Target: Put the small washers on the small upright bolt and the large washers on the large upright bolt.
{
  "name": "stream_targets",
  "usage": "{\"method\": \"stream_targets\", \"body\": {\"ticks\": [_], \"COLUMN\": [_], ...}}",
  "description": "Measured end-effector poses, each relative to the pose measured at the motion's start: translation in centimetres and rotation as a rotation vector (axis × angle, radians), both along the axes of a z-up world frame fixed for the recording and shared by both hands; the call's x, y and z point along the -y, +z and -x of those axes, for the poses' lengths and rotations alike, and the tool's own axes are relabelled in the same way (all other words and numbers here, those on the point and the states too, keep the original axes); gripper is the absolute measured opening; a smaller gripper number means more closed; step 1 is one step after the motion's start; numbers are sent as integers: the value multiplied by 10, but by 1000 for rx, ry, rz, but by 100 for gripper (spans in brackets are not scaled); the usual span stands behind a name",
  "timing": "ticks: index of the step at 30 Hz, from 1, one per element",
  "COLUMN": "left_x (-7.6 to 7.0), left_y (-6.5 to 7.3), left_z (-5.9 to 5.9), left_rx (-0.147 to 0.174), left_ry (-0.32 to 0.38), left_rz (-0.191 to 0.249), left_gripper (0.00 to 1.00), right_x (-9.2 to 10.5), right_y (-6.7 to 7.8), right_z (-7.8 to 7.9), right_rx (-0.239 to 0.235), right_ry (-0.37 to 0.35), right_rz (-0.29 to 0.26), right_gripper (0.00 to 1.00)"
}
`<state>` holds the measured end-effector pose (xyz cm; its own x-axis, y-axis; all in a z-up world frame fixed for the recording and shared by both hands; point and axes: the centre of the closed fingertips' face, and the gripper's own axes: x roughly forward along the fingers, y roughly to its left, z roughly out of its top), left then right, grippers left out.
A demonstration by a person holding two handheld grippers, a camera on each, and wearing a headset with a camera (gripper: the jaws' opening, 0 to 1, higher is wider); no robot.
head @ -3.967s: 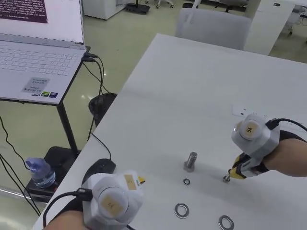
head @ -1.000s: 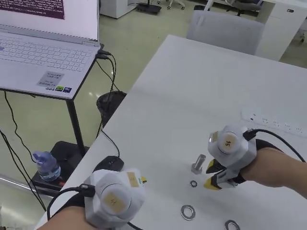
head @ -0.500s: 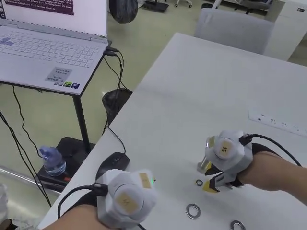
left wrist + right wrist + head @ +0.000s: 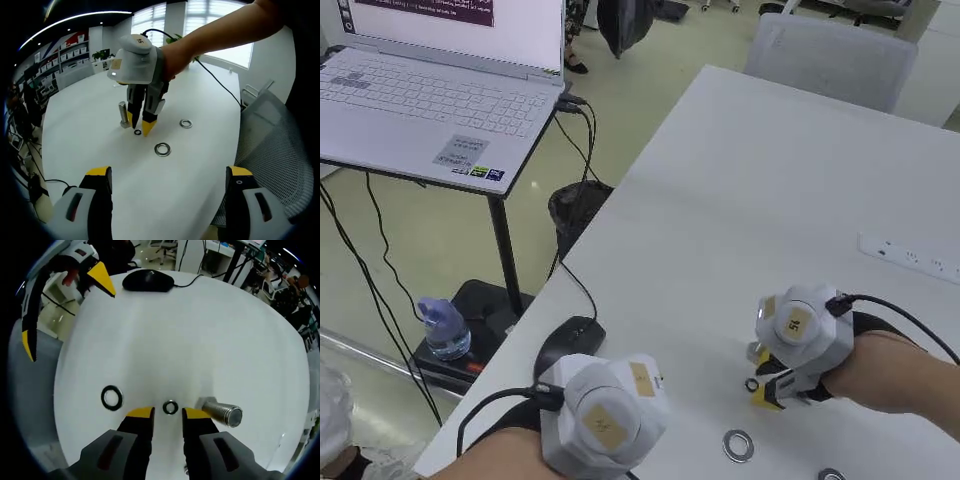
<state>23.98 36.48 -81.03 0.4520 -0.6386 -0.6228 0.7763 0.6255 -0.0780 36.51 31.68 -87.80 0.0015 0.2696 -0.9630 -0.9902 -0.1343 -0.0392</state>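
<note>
A small washer (image 4: 170, 407) lies flat on the white table (image 4: 740, 200), just beyond the tips of my right gripper (image 4: 167, 413), whose jaws stand open a narrow gap on either side of it. In the head view that right gripper (image 4: 770, 392) points down at the small washer (image 4: 752, 384). The large upright bolt (image 4: 222, 412) stands right beside it, half hidden behind the gripper body in the head view. A large washer (image 4: 112, 397) lies to the other side, and a second large washer (image 4: 186, 123) lies further off. My left gripper (image 4: 168, 172) is wide open and holds nothing, well back from the parts.
A black mouse (image 4: 568, 345) with its cable sits at the table's near left edge. A laptop (image 4: 440, 100) stands on a side stand to the left. A white power strip (image 4: 910, 258) lies at the right. A grey chair (image 4: 830, 55) stands at the far end.
My right gripper has moved left, from a small bolt over to the small washer beside the large bolt, and has come down close to it. The head camera has shifted. The left gripper has stayed put.
</note>
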Motion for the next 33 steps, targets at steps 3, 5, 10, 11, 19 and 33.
{"method": "stream_targets", "body": {"ticks": [3,5,10,11,19,33], "left_x": [0,-1,-1,-1,-1,-2], "left_y": [0,1,0,0,-2,0], "left_z": [-2,-3,-4,-4,-1,0], "left_rx": [3,6,5,5,0,-1], "left_ry": [1,3,3,2,-2,5], "left_rz": [2,4,3,3,1,-1], "left_gripper": [93,93,92,92,90,88], "right_x": [-1,-1,-1,-1,-2,-4], "right_y": [-1,-2,-2,-2,-2,-1], "right_z": [0,-1,1,1,-2,-4], "right_rx": [-1,-5,-20,-20,-22,-10], "right_ry": [-10,-13,-19,-20,-62,-99], "right_rz": [0,-1,1,2,-3,10], "right_gripper": [23,23,20,20,18,14]}}
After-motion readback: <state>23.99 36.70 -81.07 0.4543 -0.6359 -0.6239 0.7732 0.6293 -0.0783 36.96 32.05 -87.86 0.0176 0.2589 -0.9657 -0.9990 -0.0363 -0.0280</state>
